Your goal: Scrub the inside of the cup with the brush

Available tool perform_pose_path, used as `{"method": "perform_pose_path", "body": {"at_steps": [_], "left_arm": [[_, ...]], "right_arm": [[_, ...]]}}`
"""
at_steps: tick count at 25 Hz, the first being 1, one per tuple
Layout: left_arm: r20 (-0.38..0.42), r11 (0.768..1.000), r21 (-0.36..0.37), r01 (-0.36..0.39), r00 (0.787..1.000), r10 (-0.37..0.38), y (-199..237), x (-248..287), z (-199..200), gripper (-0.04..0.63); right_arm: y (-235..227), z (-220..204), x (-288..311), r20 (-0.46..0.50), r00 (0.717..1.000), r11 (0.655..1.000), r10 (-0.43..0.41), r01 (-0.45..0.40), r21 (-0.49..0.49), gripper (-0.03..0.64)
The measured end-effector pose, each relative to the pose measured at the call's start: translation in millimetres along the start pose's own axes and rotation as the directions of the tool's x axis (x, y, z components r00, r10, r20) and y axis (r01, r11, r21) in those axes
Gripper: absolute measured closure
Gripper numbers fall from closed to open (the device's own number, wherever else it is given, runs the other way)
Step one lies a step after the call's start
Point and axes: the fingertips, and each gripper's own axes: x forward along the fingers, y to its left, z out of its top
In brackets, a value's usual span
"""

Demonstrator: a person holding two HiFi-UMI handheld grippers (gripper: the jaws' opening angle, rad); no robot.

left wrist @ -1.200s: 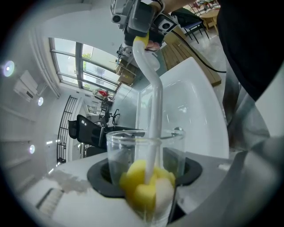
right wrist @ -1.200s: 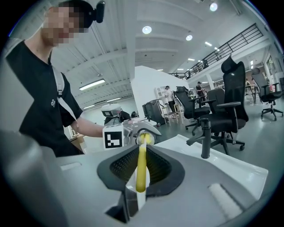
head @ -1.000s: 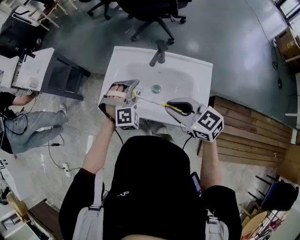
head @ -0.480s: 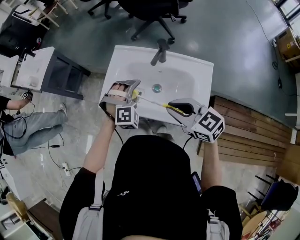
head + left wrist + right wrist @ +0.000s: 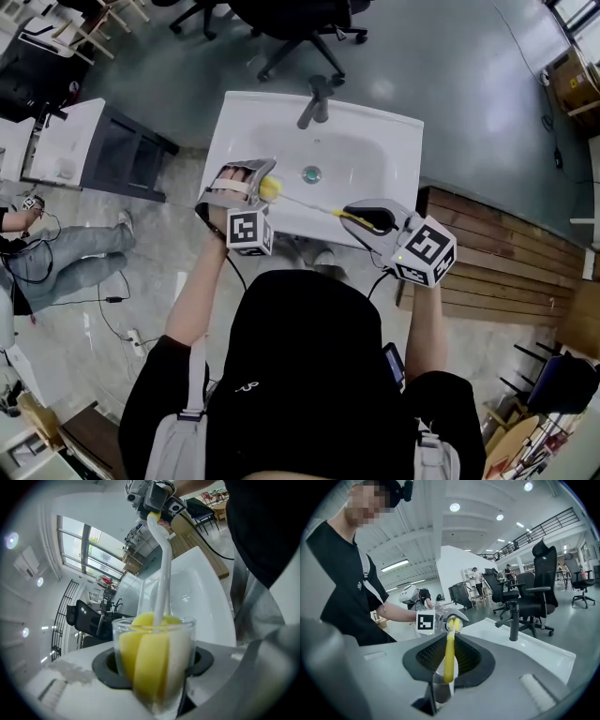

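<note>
Right now both grippers are held over the near side of a white sink (image 5: 380,141), well short of the dark faucet (image 5: 315,101) on its far rim and the round drain (image 5: 311,174) in the basin.

The left gripper (image 5: 253,181) has its jaws set wide around a clear glass cup (image 5: 154,667), and they press on its sides, so the cup is clamped between them. The cup sits above the near-left part of the basin, its mouth turned toward the right gripper (image 5: 364,217).

The brush (image 5: 161,578) runs straight from one gripper to the other. Its yellow sponge head (image 5: 143,660) is pushed down inside the cup and fills most of it, with the top of the sponge bulging just above the rim. A paler strip beside the yellow may be a white half of the sponge, though the glass makes that hard to judge.

From the sponge a thin white stem (image 5: 302,201) leads out of the cup's mouth and turns yellow toward its far end. The right gripper's jaws are closed on that yellow handle end (image 5: 449,660), which stands up between the dark pads.

Beyond the sink a black office chair (image 5: 300,23) stands on the grey floor, and wooden boards (image 5: 497,277) lie to the right.
</note>
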Motion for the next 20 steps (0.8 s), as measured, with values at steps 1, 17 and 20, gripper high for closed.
{"method": "perform_pose_path", "body": {"at_steps": [1,17,20], "left_arm": [[-0.003,1.0,-0.001,0.0,1.0,0.0,0,0,-1,0.327],[-0.042,0.996,-0.085,-0.009,0.999,0.005,11,2,-27,0.327],[-0.04,0.99,-0.138,-0.007,0.999,0.001,13,4,-29,0.327]], "right_arm": [[0,-1,-3,0.001,1.0,1.0,-0.001,0.001,0.002,0.566],[-1,1,-50,0.073,0.996,0.998,-0.05,0.048,0.038,0.566],[-4,-1,-61,0.087,0.993,0.996,-0.08,0.076,0.049,0.566]]}}
